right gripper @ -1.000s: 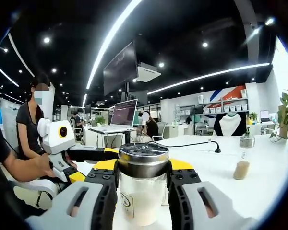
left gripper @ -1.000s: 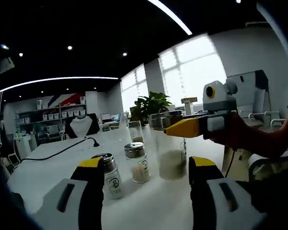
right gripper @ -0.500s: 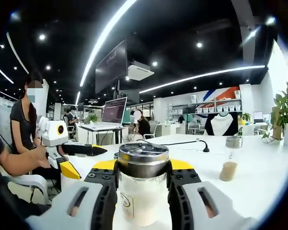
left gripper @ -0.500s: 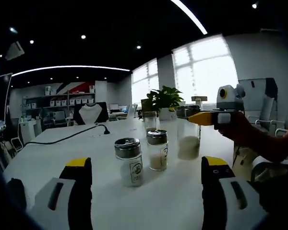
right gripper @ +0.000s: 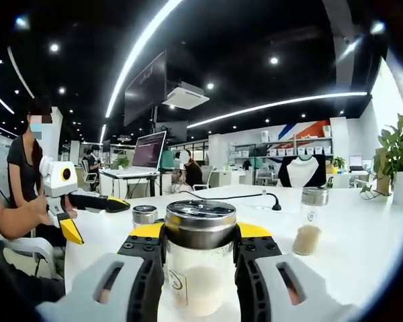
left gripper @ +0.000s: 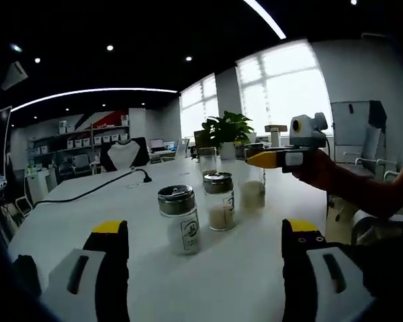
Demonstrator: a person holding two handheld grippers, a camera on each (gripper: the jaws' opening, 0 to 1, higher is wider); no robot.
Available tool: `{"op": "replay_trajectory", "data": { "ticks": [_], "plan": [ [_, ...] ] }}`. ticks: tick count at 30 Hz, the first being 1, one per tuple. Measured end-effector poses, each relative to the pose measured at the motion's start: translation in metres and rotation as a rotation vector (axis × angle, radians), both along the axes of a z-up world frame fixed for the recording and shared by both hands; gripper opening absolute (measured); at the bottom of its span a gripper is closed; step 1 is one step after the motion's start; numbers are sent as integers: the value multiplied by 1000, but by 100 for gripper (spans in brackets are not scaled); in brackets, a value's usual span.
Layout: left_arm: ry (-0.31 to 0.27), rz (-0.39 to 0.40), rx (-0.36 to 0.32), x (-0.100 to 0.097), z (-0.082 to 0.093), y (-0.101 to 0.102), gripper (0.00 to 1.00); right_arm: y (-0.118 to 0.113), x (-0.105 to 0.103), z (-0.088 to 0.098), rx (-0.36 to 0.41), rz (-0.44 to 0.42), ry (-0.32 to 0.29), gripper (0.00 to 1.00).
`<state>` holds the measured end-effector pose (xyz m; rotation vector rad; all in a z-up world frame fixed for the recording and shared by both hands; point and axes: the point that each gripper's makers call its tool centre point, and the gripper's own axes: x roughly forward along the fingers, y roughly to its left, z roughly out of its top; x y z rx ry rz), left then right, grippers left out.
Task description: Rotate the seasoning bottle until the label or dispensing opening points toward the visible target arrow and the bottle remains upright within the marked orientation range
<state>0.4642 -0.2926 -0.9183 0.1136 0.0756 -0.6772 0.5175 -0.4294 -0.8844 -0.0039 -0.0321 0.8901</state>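
Fingers [right gripper: 144, 268] of the right gripper [right gripper: 200, 265] are clamped on a seasoning bottle [right gripper: 200, 258], one black pad on each side of its glass body, just under the metal lid; the bottle stands upright betw. them at 6 o'clock of the right gripper view, w/ pale powder inside and a small label at its lower left. Left gripper [left gripper: 205, 268] has its fingers wide apart w/ nothing betw. them, seen at 7 and 5 o'clock of the left gripper view above the white table [left gripper: 242, 282]. On the table ahead of it stand two shaker jars: the nearer jar [left gripper: 179, 219] about at centre, label facing the camera, and the second jar [left gripper: 219, 201] just beside it toward 1 o'clock, not touching as far as I can tell. In the left gripper view the right gripper [left gripper: 255, 159] comes in at 2 o'clock, held by a hand [left gripper: 316, 176], w/ the gripped bottle [left gripper: 252, 191] under it, farther than both jars. In the right gripper view the left gripper [right gripper: 97, 211] is at 9 o'clock w/ yellow tips spread, a small jar [right gripper: 144, 216] near it, and another jar w/ brown powder [right gripper: 310, 221] at 3 o'clock. Black cable [left gripper: 87, 194] lies on the table toward 10 o'clock. I cannot see any arrow mark.
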Motion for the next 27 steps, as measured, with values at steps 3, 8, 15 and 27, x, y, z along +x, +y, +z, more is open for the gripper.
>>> {"op": "replay_trajectory", "data": {
  "ticks": [3, 8, 15, 27],
  "plan": [
    [3, 2, 7, -1, -1, 1, 100, -5, 4, -4, -3, -14, 8, 37],
    [9, 1, -3, -1, -2, 1, 100, -11, 12, -4, -11, -20, 9, 37],
    [7, 6, 15, 0, -3, 3, 100, -13, 16, -7, -29, -9, 8, 37],
    [10, 6, 19, -1, -3, 3, 100, -16, 26, -7, -47, 40, -8, 38]
  ]
}}
